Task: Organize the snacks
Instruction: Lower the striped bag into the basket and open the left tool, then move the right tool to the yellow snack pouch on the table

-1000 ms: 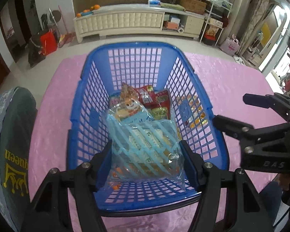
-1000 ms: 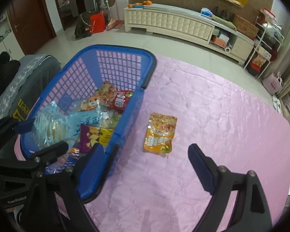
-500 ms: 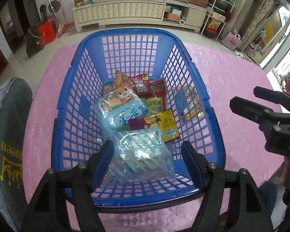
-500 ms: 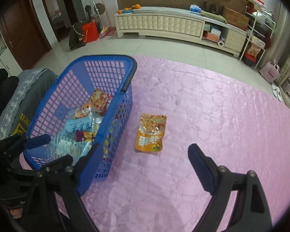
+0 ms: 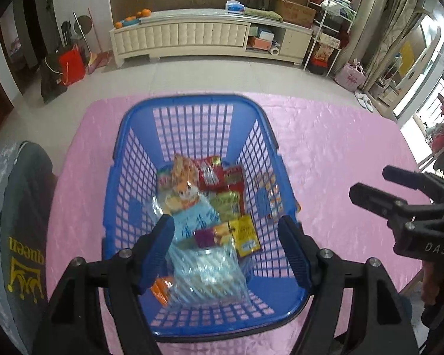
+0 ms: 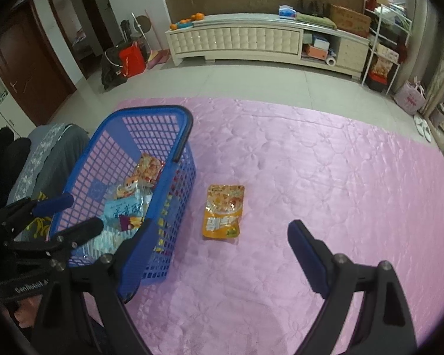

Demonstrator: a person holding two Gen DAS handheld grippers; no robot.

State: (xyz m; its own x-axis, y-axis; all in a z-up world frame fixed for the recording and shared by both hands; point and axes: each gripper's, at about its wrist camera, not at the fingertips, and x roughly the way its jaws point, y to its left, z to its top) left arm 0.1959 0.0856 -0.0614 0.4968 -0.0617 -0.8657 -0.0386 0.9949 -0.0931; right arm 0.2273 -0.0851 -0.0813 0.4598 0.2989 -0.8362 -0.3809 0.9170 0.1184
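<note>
A blue basket point(image 5: 192, 124) is seen standing on a pink quilted cloth point(image 6: 325, 177), and most of the snacks are gathered inside it. Above its near end the left gripper point(image 5: 226, 247) is held with its fingers apart; its jaws have just been opening, and nothing is pressed between the pads — a clear striped bag point(image 5: 210, 272) lies below them on the basket floor, loose. Beyond that bag a light blue packet point(image 5: 195, 219), a yellow and purple packet point(image 5: 236, 233), a green packet point(image 5: 225, 202), a red packet point(image 5: 211, 173) and a packet with a cartoon animal point(image 5: 183, 186) are piled toward the far wall. A small orange packet point(image 5: 159, 288) is partly hidden at the near left corner of the floor. One snack is left outside: an orange pouch point(image 6: 224, 211) lies flat on the cloth, just beside the basket's right wall and not touching it. The right gripper point(image 6: 219, 247) is held over the cloth near this pouch with its fingers spread wide and empty — one finger point(image 6: 139, 254) is seen in front of the basket's corner, the other over bare cloth. Behind the table a long white cabinet point(image 6: 236, 40) is set against the wall.
</note>
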